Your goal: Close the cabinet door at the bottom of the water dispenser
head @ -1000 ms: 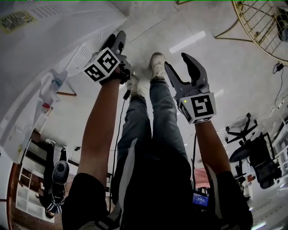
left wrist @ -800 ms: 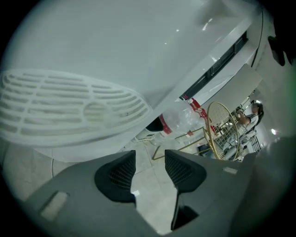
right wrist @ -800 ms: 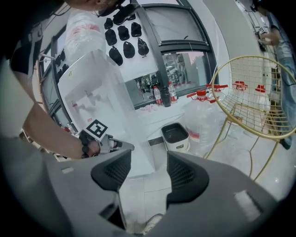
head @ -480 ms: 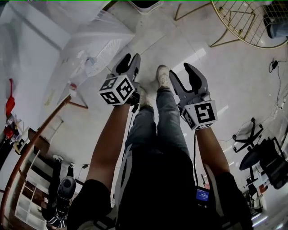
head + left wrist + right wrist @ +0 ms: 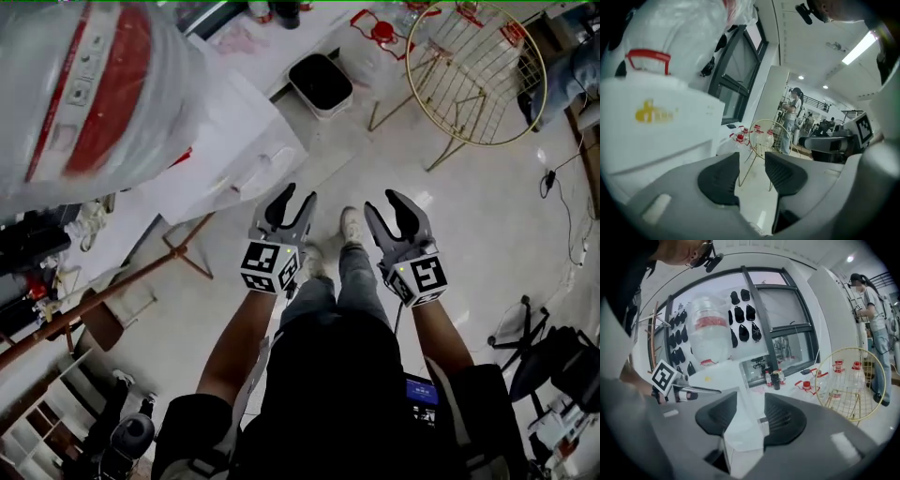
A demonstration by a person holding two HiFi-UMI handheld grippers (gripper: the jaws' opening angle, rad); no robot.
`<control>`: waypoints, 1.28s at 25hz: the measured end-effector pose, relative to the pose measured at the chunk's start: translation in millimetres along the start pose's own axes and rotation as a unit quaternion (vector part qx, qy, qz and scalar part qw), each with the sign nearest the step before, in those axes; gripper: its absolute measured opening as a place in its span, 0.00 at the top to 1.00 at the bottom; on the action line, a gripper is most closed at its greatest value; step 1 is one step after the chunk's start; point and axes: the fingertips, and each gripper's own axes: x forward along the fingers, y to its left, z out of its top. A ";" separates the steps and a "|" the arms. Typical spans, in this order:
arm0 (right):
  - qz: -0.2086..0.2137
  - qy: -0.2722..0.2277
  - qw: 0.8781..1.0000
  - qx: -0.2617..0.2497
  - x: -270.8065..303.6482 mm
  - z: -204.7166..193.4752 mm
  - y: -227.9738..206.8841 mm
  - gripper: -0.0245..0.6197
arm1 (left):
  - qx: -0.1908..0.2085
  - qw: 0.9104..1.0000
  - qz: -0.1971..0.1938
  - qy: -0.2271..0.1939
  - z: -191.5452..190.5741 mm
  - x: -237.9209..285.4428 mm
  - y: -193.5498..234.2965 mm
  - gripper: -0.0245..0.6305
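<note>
At the foot of the white water dispenser (image 5: 239, 155), to the left of the person's legs in the head view, sits the cabinet door, and no view shows it plainly. From above the dispenser's own top covers it, and in the right gripper view the gripper's body blocks the lower front, so I cannot tell whether it is shut or ajar.

The likely risk is a door left not quite latched. Both grippers hang high, well apart from the base, and nothing checks the seam. A hard shove low down could also rock the unit, since the large bottle (image 5: 84, 94) on top looks heavy.

The dispenser is a plain white box with a small yellow mark on its side. Its clear bottle carries a red band.

The left gripper (image 5: 293, 199) and right gripper (image 5: 386, 208) both have their jaws apart with nothing between the pads, though both have just been narrowing. Beyond them lie the pale floor (image 5: 469, 234), a black bin (image 5: 321, 82) and a gold wire stand (image 5: 464, 75).
</note>
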 end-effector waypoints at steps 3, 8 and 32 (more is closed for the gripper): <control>0.011 -0.030 0.999 -0.019 -6.2 46.7 19.0 0.73 | 0.016 0.999 0.004 -0.029 42.4 -26.0 -4.8 0.73; 0.031 -0.047 0.997 -0.050 -28.5 89.9 47.8 0.79 | 0.036 0.998 0.003 -0.051 90.5 -71.5 -25.5 0.78; 0.093 -0.112 0.986 -0.087 -54.7 188.5 104.8 0.95 | 0.083 0.985 0.038 -0.149 199.0 -172.5 -40.9 0.96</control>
